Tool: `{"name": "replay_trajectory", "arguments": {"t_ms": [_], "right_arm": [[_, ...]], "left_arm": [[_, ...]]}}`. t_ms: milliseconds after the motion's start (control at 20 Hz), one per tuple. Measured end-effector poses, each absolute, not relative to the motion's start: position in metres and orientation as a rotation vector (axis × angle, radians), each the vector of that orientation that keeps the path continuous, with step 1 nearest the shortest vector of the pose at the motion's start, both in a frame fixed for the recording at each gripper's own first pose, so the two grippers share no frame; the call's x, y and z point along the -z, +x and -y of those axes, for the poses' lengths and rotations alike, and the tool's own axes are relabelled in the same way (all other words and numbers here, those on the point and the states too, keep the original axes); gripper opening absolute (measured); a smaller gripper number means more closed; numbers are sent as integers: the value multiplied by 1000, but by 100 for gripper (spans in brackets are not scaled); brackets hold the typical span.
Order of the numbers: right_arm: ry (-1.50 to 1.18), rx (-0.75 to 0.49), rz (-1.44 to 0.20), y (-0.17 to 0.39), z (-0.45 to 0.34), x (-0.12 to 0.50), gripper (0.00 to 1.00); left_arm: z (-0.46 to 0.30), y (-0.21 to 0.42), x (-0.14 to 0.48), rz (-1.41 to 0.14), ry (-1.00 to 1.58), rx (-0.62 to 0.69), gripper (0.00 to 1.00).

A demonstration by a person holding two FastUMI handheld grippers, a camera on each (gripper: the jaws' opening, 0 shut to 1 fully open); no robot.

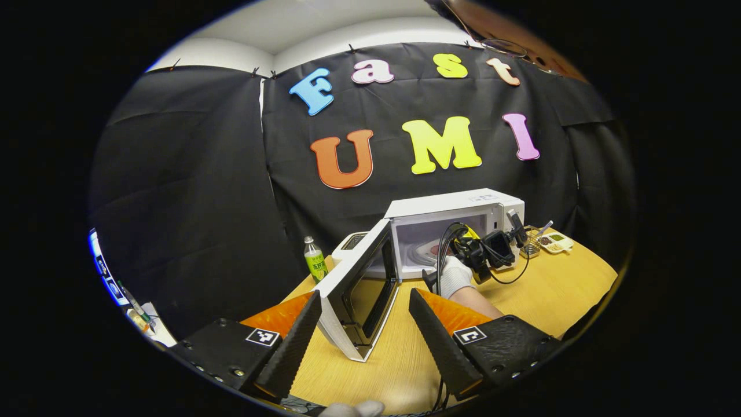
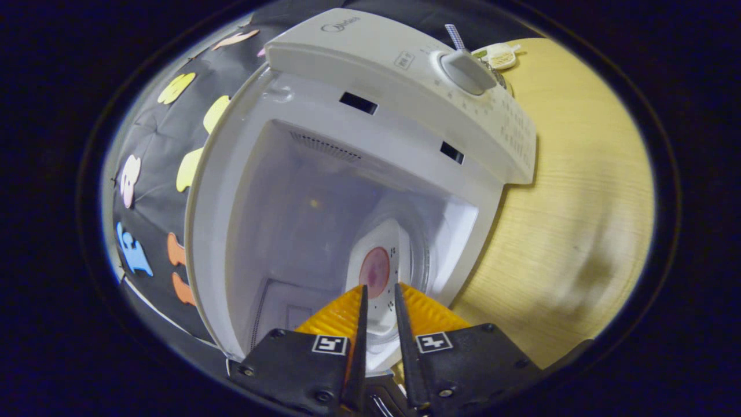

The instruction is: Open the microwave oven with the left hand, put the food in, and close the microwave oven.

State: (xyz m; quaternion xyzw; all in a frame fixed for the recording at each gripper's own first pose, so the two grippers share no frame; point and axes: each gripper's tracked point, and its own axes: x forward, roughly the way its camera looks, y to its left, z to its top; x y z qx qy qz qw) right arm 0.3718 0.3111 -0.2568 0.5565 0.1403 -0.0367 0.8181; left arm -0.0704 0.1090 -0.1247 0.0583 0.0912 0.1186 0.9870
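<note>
Both tongs seen: left tongs (image 1: pixel 363 324) spread wide, empty; right tongs (image 2: pixel 379 301) nipping plate (image 2: pixel 376 272) inside microwave (image 2: pixel 347 174).

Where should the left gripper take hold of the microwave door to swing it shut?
Take the microwave door at its free outer edge, nearest the left gripper, probably pushing from its outer face. It stands wide open, hinged at the oven's left side, so the far edge gives the most leverage. The gripper is open, with the edge between its fingers.

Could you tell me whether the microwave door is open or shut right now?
Open. In the left gripper view the door swings out toward the camera from the microwave, baring its cavity; the right gripper reaches in front of it.
</note>
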Motion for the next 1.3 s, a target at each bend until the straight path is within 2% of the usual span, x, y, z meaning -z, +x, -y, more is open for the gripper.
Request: {"name": "replay_trajectory", "arguments": {"t_ms": [50, 100, 150, 250, 300, 450, 700, 850, 900, 950, 1300], "right_arm": [[1143, 66, -292, 366, -307, 251, 36], [1118, 60, -288, 359, -304, 247, 59], [1100, 52, -285, 349, -299, 242, 87], [996, 41, -273, 331, -285, 232, 80], [926, 36, -257, 325, -275, 223, 96], [726, -9, -234, 299, -253, 192, 99], [569, -27, -217, 243, -190, 149, 100], [378, -23, -206, 201, -142, 130, 100], [298, -28, -195, 190, -127, 124, 89], [233, -33, -194, 177, -116, 119, 100], [50, 27, -153, 103, -27, 76, 100]], "left_arm": [[-110, -70, 123, -179, 122, -238, 93], [-111, -69, 119, -170, 127, -239, 94], [-112, -71, 115, -164, 128, -238, 94], [-114, -70, 107, -156, 131, -242, 93], [-114, -71, 104, -151, 133, -242, 93], [-113, -69, 90, -143, 146, -228, 93], [-104, -65, 70, -118, 136, -177, 93], [-96, -56, 60, -96, 124, -146, 93], [-93, -53, 60, -96, 124, -136, 93], [-89, -49, 59, -95, 126, -121, 93], [-68, -22, 48, -48, 109, -40, 93]]}}
